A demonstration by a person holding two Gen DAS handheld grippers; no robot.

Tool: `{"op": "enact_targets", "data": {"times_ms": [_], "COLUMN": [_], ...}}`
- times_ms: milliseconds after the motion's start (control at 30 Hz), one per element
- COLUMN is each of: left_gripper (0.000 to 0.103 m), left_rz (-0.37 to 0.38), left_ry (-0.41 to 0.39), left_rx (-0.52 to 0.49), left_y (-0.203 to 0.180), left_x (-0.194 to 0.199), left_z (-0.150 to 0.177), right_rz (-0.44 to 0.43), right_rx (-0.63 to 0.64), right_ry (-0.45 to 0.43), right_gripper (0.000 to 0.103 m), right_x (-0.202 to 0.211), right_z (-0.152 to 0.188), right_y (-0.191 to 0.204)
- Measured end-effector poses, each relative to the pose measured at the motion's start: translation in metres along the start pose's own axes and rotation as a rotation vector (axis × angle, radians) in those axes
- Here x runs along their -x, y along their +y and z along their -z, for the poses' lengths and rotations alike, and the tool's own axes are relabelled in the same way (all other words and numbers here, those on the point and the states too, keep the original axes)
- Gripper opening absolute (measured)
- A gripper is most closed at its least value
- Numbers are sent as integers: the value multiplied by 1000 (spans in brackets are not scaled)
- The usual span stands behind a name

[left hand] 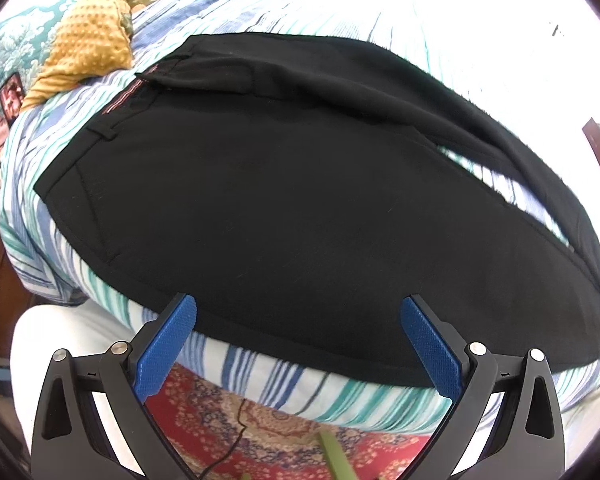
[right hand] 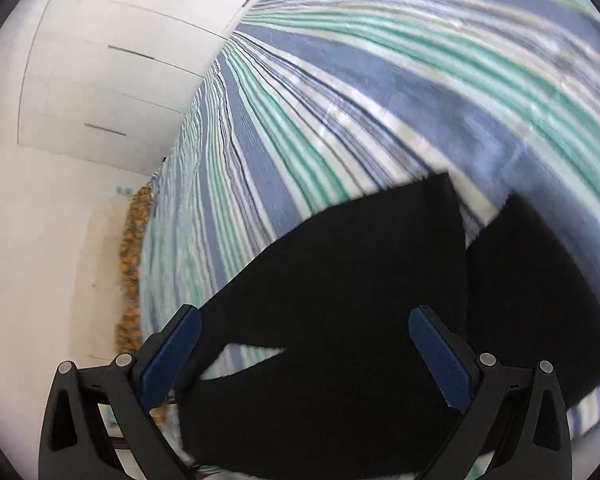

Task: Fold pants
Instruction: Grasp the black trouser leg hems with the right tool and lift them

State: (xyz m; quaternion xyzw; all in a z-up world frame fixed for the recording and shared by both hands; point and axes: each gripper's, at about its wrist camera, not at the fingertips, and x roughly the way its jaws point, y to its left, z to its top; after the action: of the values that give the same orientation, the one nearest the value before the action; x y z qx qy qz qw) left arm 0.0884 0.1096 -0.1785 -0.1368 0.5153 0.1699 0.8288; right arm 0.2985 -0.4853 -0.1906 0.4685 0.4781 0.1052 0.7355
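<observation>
Black pants (left hand: 284, 200) lie flat on a striped bedsheet (left hand: 268, 376), waistband at the upper left and legs running off to the right. My left gripper (left hand: 298, 308) hovers open over the near edge of the pants, its blue pads (left hand: 168, 344) apart with nothing between them. In the right wrist view the two leg ends of the pants (right hand: 340, 280) spread on the sheet (right hand: 340, 80). My right gripper (right hand: 304, 320) is open just above the nearer leg, gripping nothing.
A mustard dotted blanket (left hand: 88, 40) and a teal patterned pillow (left hand: 20, 44) sit at the far left of the bed. A red patterned rug (left hand: 260, 432) lies below the bed edge. White wardrobe doors (right hand: 112, 60) stand beyond the bed.
</observation>
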Motion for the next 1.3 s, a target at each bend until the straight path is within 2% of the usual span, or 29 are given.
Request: {"op": "enact_targets", "data": {"times_ms": [67,133,167,233,267,333,400,433,500,567,700,867,967,1100,1133,1167,1200,1233,1300], "left_gripper": [102,102,102,102,102,102,102,102,102,102,102,102,102,101,95,59,29,8,7], "left_rz": [8,4,-3,-16,-20,-22,-19,-3,60,136,331,473,449,385,373,359,346,305,320], "left_ry": [-11,-19,-21,-22,-17,-3,13,27,52,66,72,126,175,243,252,253,254,268,229], "left_rx": [8,-5,-15,-33,-39,-52,-62,-63,-51,-11,129,269,334,339,326,310,292,280,295], "left_y": [-3,-7,-8,-11,-11,-13,-15,-17,-18,-14,-2,-1,-3,-13,-15,-17,-19,-18,-8], "left_x": [4,8,9,10,10,10,8,6,3,-2,-27,-78,-111,-141,-144,-145,-144,-142,-125], "left_z": [-2,-1,-1,1,2,3,1,-2,-17,-44,-127,-213,-244,-265,-268,-269,-270,-268,-264], "right_rz": [-59,-76,-65,-67,-80,-74,-25,16,15,-11,-91,-195,-250,-319,-335,-353,-365,-365,-301], "right_rx": [-137,-234,-260,-283,-279,-258,-216,-202,-154,-30,203,364,428,503,519,525,529,533,541], "right_ry": [57,89,79,5,-51,-157,-202,-204,-197,-188,-193,-186,-176,-164,-156,-146,-135,-129,-132], "right_gripper": [103,103,103,102,96,75,18,11,9,9,9,9,9,9,9,9,9,8,8], "right_x": [-6,-19,-26,-32,-32,-29,-33,-34,-27,-9,40,86,108,134,141,151,157,161,165], "right_z": [16,27,30,30,28,24,17,16,18,17,25,41,57,83,88,94,96,96,91], "right_y": [-19,-38,-47,-59,-61,-62,-58,-56,-41,-12,55,107,117,123,124,121,119,117,107]}}
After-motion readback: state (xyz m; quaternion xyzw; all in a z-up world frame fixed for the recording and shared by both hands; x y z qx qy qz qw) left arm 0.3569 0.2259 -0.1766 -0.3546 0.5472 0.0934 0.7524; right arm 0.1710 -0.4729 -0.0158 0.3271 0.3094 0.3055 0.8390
